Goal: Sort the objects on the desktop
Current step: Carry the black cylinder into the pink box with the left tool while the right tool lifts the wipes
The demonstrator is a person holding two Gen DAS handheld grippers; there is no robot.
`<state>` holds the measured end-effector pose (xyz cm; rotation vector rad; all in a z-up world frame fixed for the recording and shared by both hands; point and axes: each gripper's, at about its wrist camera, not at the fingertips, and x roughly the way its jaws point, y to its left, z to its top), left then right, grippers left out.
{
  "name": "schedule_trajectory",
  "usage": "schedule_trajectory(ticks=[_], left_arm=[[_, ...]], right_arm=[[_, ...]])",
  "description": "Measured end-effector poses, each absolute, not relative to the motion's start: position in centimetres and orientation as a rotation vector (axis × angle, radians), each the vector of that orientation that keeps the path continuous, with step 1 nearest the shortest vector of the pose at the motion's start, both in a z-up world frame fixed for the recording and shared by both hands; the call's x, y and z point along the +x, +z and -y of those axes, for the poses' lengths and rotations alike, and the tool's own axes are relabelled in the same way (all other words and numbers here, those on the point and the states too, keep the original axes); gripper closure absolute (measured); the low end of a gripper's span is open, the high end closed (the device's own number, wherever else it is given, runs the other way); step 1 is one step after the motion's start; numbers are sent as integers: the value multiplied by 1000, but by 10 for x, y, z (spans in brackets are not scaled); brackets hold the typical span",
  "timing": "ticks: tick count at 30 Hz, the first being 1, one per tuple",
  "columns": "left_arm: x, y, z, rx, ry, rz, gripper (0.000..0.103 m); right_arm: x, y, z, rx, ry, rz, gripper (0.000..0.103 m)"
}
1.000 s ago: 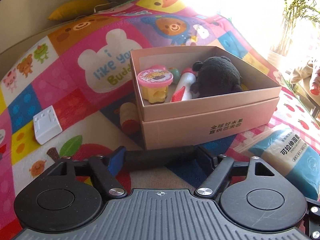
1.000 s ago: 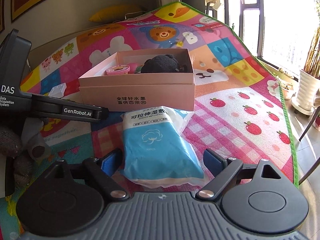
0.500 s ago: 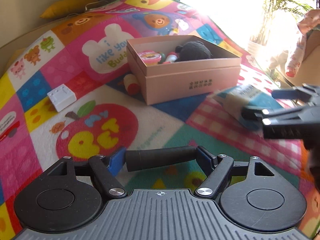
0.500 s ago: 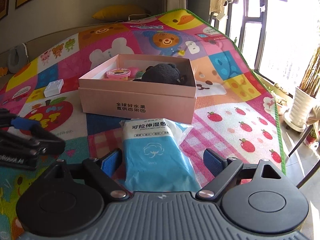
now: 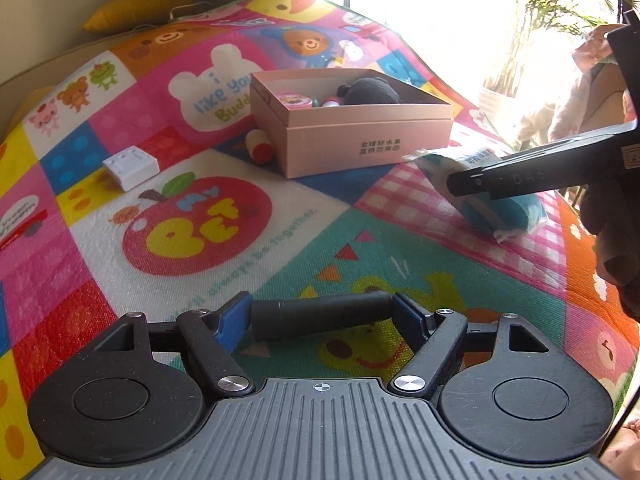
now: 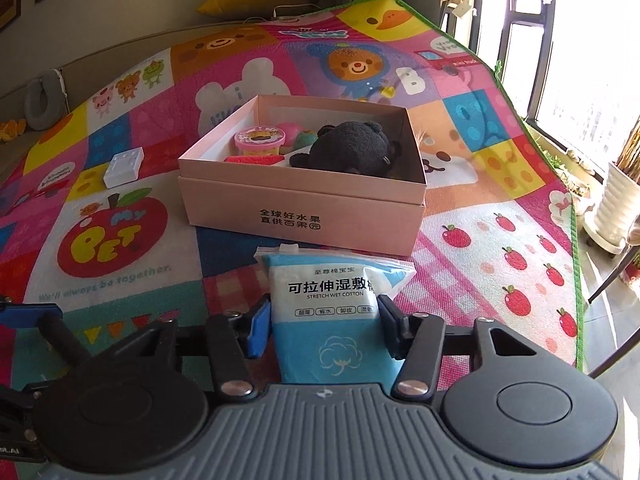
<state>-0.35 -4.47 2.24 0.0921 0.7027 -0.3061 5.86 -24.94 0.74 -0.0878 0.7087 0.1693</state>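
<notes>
My left gripper (image 5: 326,318) is shut on a black cylinder (image 5: 320,316), held crosswise above the play mat. My right gripper (image 6: 324,330) has closed its fingers against both sides of a blue-and-white cotton pad pack (image 6: 334,312), which lies in front of the pink box (image 6: 304,208). The pack also shows in the left wrist view (image 5: 492,204), partly behind the right gripper. The pink box (image 5: 360,144) holds a black plush toy (image 6: 348,148), a pink-lidded tub (image 6: 260,140) and other small toys.
A white square block (image 5: 130,166) lies on the mat left of the box. A small red-and-cream toy (image 5: 260,146) lies against the box's left side. Potted plants (image 6: 618,208) stand by the window past the mat's right edge.
My left gripper has pulled back from the box, still holding the cylinder. My right gripper has moved forward over the pack and its fingers have closed in on its sides.
</notes>
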Motion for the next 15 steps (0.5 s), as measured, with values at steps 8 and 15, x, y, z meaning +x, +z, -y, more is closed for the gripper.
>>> schedule_trajectory(ticks=[8,15], left_arm=[[-19,49,48,110,-319,-616,24],[-28,101,61,169,-316,-448,24]], right_arm=[[5,47,253,-135,226,-654,50],[-30,105,254,-132,270,-482,50]])
